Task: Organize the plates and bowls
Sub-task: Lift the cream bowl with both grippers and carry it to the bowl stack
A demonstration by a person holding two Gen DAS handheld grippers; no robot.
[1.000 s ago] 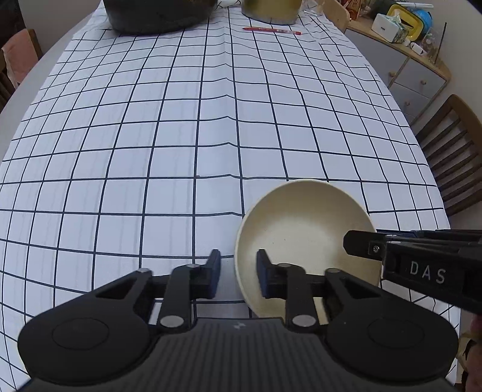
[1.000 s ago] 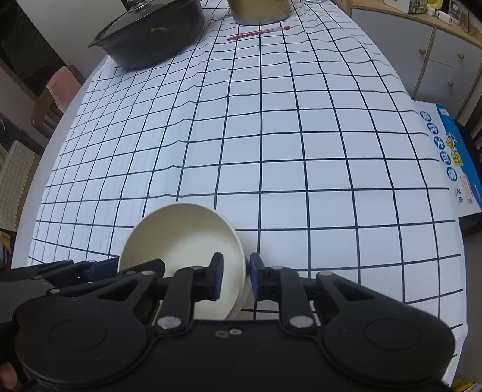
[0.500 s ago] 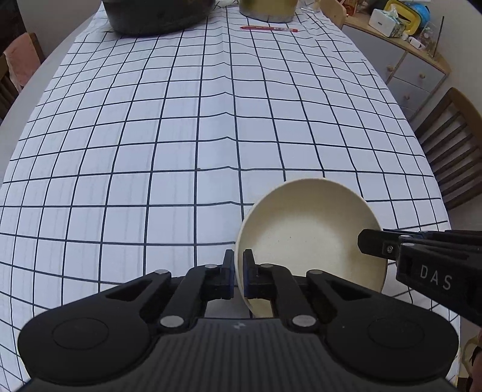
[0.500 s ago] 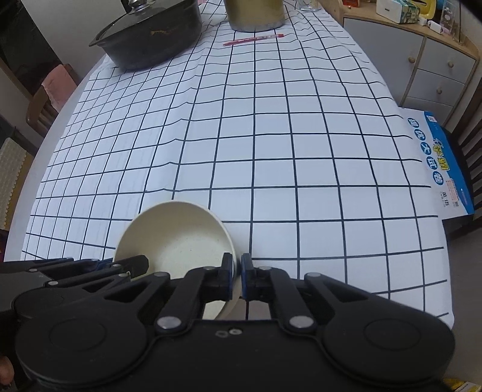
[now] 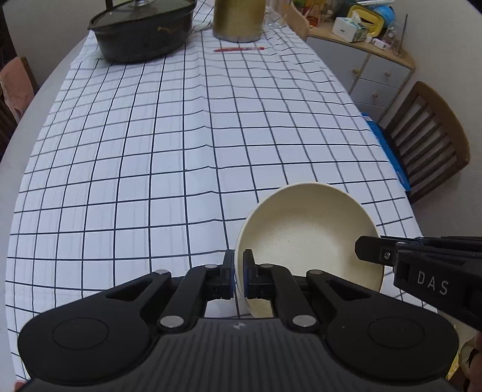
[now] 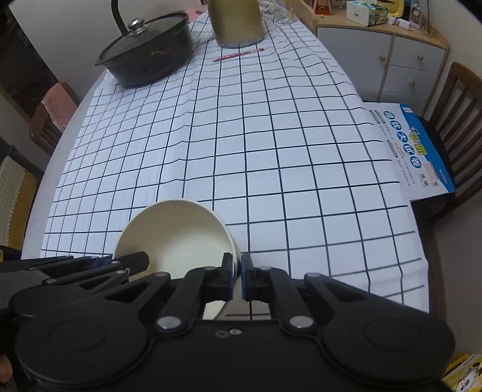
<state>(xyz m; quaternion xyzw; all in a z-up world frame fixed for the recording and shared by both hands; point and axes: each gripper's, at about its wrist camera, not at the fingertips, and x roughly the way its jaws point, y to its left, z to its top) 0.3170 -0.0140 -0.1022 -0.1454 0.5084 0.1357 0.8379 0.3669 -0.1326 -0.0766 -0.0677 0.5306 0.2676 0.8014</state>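
The long table under its white cloth with dark grid lines (image 5: 186, 144) lay mostly bare through the middle, plenty of room to travel. At the far end sat the lidded black oval pot (image 6: 147, 57), a gold-coloured metal vessel (image 6: 236, 24) beside it, and a thin red pen (image 6: 238, 55) just in front. A wooden slatted chair (image 5: 430, 141) stood off the right edge. The round cream speckled bowl (image 5: 313, 238) hung tilted over the near right corner, pinched from both sides: the left gripper (image 5: 238, 276) clenched on its left rim, the right gripper (image 6: 238, 276) clenched on the opposite rim. I'd judge the lift wanted both hands rising together and evenly, else the bowl tips further. The near and right edges were close, so carrying inward over open cloth looked safest
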